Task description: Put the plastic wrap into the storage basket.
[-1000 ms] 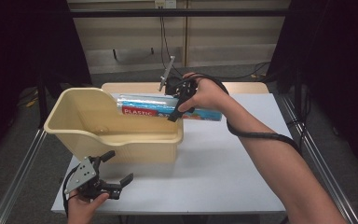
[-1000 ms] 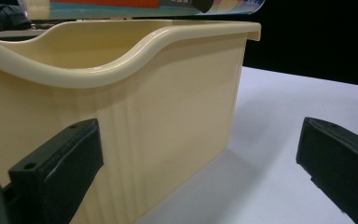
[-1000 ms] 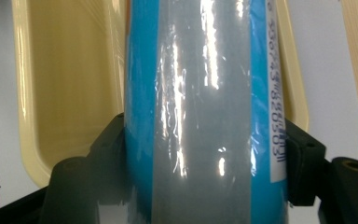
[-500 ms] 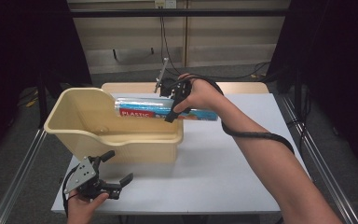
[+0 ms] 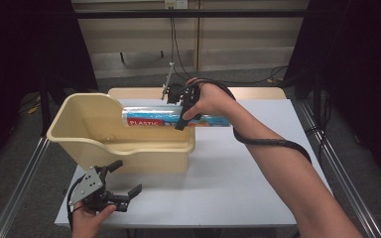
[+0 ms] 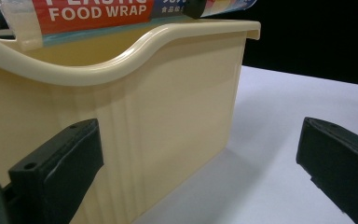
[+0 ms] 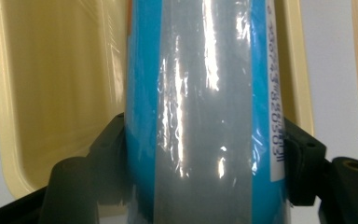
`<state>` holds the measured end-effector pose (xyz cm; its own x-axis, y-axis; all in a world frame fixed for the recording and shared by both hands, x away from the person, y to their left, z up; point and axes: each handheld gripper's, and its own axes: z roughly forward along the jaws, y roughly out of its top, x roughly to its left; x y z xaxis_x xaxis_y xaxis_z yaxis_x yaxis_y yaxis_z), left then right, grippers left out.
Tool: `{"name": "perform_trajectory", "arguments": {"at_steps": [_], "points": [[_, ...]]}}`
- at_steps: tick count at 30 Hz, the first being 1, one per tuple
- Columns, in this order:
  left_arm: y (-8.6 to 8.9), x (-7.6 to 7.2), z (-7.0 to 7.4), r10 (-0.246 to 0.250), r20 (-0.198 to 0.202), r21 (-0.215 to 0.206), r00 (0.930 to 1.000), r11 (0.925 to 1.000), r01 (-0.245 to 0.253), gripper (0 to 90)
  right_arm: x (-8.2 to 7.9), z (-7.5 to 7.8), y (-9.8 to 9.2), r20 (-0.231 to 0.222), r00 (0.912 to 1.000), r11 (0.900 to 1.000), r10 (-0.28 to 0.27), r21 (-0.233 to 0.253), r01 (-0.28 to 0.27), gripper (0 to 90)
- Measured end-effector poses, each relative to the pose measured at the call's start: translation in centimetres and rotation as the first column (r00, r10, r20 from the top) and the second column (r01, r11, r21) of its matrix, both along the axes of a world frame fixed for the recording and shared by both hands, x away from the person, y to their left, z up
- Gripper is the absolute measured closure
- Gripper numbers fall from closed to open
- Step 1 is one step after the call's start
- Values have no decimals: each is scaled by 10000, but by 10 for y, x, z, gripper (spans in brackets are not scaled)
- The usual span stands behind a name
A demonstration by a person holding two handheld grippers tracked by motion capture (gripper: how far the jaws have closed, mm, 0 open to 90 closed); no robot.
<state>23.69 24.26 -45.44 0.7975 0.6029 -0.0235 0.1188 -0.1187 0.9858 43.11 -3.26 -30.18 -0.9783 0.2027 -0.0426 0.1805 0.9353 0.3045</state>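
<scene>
A long box of plastic food wrap (image 5: 151, 117), blue with a red label, hangs level over the right end of a cream plastic bin (image 5: 99, 144). My right gripper (image 5: 183, 111) is shut on the box near its middle. In the right gripper view the box (image 7: 205, 102) runs up between the two black jaws, with the bin's inside (image 7: 51, 84) below it. My left gripper (image 5: 118, 179) rests open near the table's front left edge, just in front of the bin. Its view shows the bin's outer wall (image 6: 158, 116) and the box's label (image 6: 98, 11) above the rim.
The bin stands on a white table (image 5: 238, 173) whose right half is bare. A wooden board (image 5: 258, 93) lies along the far edge. Metal rails (image 5: 15, 193) run beside the table on both sides.
My right gripper has carried the food wrap box leftward, so more of it now hangs over the bin. The left gripper has stayed where it was.
</scene>
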Motion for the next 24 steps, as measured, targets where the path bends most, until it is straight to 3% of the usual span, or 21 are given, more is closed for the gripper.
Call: {"name": "perform_trajectory", "arguments": {"at_steps": [5, 12, 21, 23, 24], "points": [[0, 1, 0, -50, -15, -22, 10000, 10000, 50, 2, 1, 1, 3, -42, 10000, 9995, 88, -288, -89, 318], [0, 1, -1, -38, -44, -128, 10000, 9999, 38, 2, 6, 0, 7, -25, 10000, 9995, 9, -309, -10, 318], [1, 1, -1, -45, -27, 16, 10000, 10000, 45, 2, 6, 3, 13, -45, 9999, 9983, 130, -567, -132, 299], [0, 1, -1, -53, -27, 14, 10000, 10000, 53, 2, 6, 9, 14, -29, 10000, 9998, 23, -179, -23, 261], [0, 1, -1, -50, -44, 1, 10000, 10000, 50, 2, 6, 13, 16, -299, 9995, 9999, -106, 82, 109, 237]]}}
